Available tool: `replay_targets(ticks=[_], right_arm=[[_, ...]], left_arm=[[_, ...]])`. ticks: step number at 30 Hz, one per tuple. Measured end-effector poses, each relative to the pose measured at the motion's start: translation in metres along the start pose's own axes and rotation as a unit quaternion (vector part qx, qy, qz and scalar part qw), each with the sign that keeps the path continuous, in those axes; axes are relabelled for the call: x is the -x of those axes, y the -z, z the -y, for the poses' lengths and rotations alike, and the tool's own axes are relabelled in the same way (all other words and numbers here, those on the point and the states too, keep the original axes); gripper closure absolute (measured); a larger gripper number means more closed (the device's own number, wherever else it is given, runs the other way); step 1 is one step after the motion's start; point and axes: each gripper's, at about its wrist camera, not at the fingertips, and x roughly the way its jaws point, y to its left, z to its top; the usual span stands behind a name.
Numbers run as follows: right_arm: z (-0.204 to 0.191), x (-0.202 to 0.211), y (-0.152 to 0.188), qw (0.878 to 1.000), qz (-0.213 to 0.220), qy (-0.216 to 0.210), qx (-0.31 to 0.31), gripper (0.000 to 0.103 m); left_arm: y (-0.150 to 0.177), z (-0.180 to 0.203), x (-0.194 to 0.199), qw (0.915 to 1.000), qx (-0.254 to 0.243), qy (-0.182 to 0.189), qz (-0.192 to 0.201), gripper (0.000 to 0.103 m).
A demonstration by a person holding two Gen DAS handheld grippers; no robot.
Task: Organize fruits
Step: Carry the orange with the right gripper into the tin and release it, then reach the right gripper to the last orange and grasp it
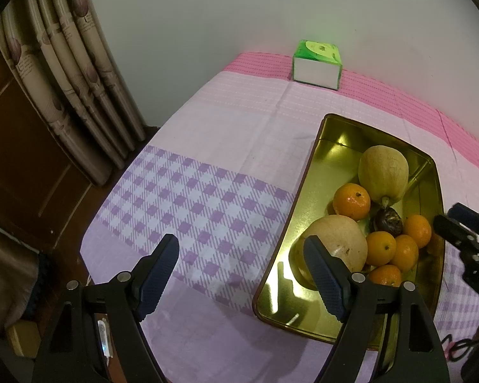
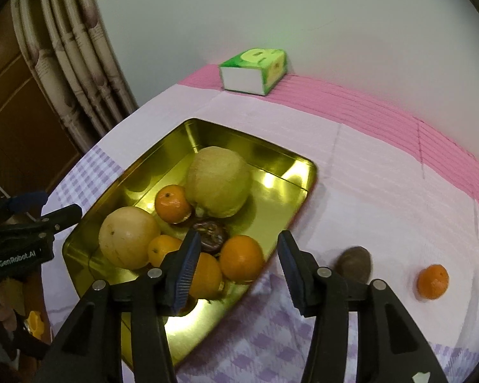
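1. Your left gripper (image 1: 241,274) hangs over the purple checked part of the cloth (image 1: 207,166), just beside the near left edge of the gold tray (image 1: 306,191); its fingers are spread wide and nothing sits between them
2. Your right gripper (image 2: 236,266) sits above the near right corner of the tray (image 2: 290,162); its fingers stand apart, pinching nothing, with only tray rim and cloth (image 2: 367,191) in the gap
3. The tray holds 2 big pale yellow-green fruits, one at the back (image 2: 218,182) and one at the front left (image 2: 129,237), touching the oranges between them
4. You can see 4 oranges in the tray from the right wrist view: one (image 2: 172,203) between the big fruits, one (image 2: 241,258) at the right, and 2 more partly hidden behind your left finger
5. A dark wrinkled fruit (image 2: 210,234) lies in the middle of the pile
6. Outside the tray, on the cloth to its right, a brownish fruit (image 2: 354,261) lies blurred behind your right finger, and 1 orange (image 2: 432,281) lies further right, well apart from the tray
7. A green tissue box (image 2: 254,70) stands at the far edge against the wall
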Motion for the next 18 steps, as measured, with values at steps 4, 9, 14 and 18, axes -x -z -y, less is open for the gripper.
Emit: replay_targets(ticks=[4, 9, 14, 18], right_arm=[[0.022, 0.013, 0.009, 1.000, 0.008, 0.017, -0.018, 0.053], [0.064, 0.029, 0.027, 0.997, 0.010, 0.051, -0.053, 0.052], [0.111, 0.038, 0.049, 0.991, 0.004, 0.093, -0.091, 0.051], [0.136, 0.040, 0.065, 0.987, -0.004, 0.117, -0.109, 0.051]], left_arm=[[-0.001, -0.001, 0.001, 1.0000, -0.001, 0.001, 0.002, 0.023], [-0.002, -0.002, 0.002, 1.0000, -0.002, 0.000, 0.004, 0.023], [-0.002, -0.002, 0.003, 1.0000, -0.005, 0.000, 0.005, 0.022], [-0.003, 0.001, 0.004, 0.9999, -0.013, -0.001, 0.007, 0.023]])
